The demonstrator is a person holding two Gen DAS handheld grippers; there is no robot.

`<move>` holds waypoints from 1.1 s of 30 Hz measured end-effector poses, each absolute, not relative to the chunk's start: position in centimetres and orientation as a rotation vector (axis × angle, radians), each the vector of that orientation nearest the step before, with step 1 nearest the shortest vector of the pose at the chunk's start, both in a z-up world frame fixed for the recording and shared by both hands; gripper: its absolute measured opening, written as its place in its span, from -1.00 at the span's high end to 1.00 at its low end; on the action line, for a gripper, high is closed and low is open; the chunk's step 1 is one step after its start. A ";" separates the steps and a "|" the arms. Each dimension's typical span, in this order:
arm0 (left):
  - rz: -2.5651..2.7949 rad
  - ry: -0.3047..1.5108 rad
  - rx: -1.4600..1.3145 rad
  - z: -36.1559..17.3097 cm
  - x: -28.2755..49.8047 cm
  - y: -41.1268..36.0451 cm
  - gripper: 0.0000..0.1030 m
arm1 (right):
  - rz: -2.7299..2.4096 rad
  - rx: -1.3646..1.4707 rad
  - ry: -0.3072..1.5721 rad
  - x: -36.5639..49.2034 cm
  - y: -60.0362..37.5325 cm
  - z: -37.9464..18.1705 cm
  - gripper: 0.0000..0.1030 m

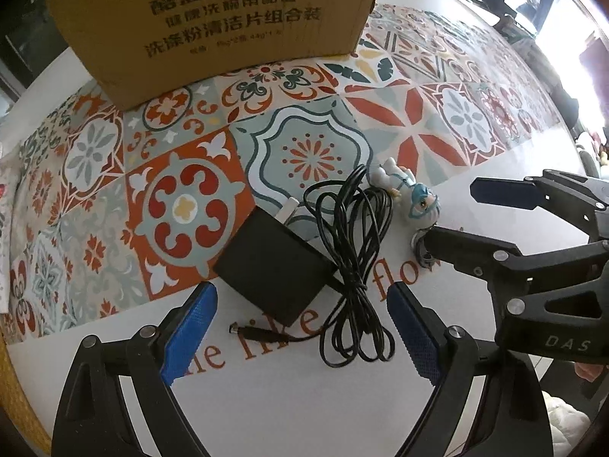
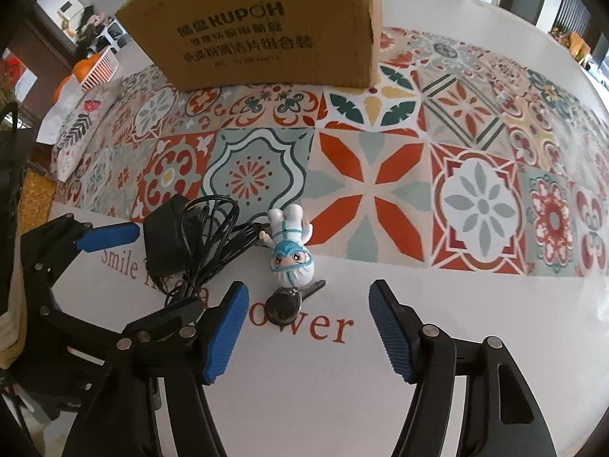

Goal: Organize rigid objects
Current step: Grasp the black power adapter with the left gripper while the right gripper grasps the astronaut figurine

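On the bench (image 1: 304,411), atop a patterned tile-print cloth (image 1: 316,152) with a white printed border:

Item 1. Black power adapter (image 1: 274,266), lying flat, its bundled black cord (image 1: 354,266) coiled against its right side, plug end (image 1: 247,333) pointing left. It lay just ahead of the left tool (image 1: 300,327), between the lines of its two blue pads (image 1: 190,331), not touched by either. Left tool's jaws stood wide apart, holding nothing.

Item 2. Small figurine (image 2: 291,243) in a white suit with blue goggles, lying on its back, head toward the camera, straddling the edge of the tile print. It was joined to a dark round fob (image 2: 282,306) with a key (image 2: 314,288) beside it. The fob lay just ahead of the right tool (image 2: 304,327), nearer its left pad (image 2: 224,335); no contact. Right tool's jaws likewise stood spread, empty.

Item 3. Cardboard box (image 1: 213,19), printed with dark lettering, standing at the far side of the cloth, well apart from both tools.

Relation of tools: right tool (image 1: 449,217) was seen from the left wrist view beside the figurine (image 1: 409,194), its near finger over the fob. Cord and figurine lay just beside each other.
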State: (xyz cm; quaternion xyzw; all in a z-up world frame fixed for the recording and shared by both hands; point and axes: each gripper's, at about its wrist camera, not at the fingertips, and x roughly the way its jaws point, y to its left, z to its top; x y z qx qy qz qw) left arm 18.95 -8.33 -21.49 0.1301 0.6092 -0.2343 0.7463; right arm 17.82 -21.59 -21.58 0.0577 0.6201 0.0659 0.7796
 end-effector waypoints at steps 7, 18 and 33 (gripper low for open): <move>-0.513 1.358 0.276 -22.9 20.1 -8.8 -0.77 | 0.152 0.111 1.360 18.9 -21.5 -22.6 -0.19; -0.467 1.297 0.298 -23.2 20.6 -9.3 -0.65 | 0.137 0.072 1.363 19.4 -21.1 -23.4 0.21; -0.389 1.268 0.177 -22.0 19.6 -6.8 -0.61 | 0.122 0.124 1.305 18.3 -21.1 -22.6 0.46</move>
